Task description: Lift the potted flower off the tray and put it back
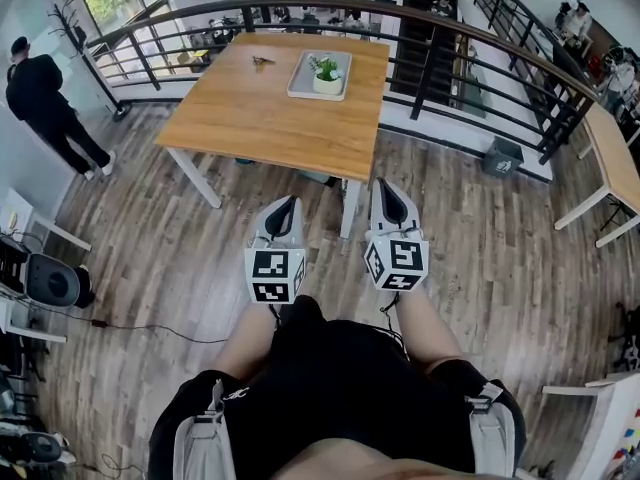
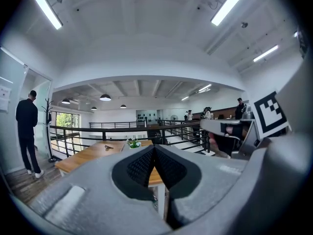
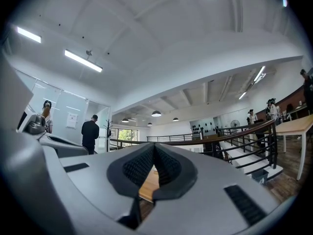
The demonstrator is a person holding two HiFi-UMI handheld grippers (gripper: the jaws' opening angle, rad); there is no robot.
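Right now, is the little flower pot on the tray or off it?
On it: the potted flower stands upright in the tray on the table.

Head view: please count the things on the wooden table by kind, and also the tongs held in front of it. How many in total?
Tray: 1
Potted flower: 1, standing on the tray
Small dark object: 1, too small to name
Tongs: 2, left tongs and right tongs, both shut and empty
Total: 5
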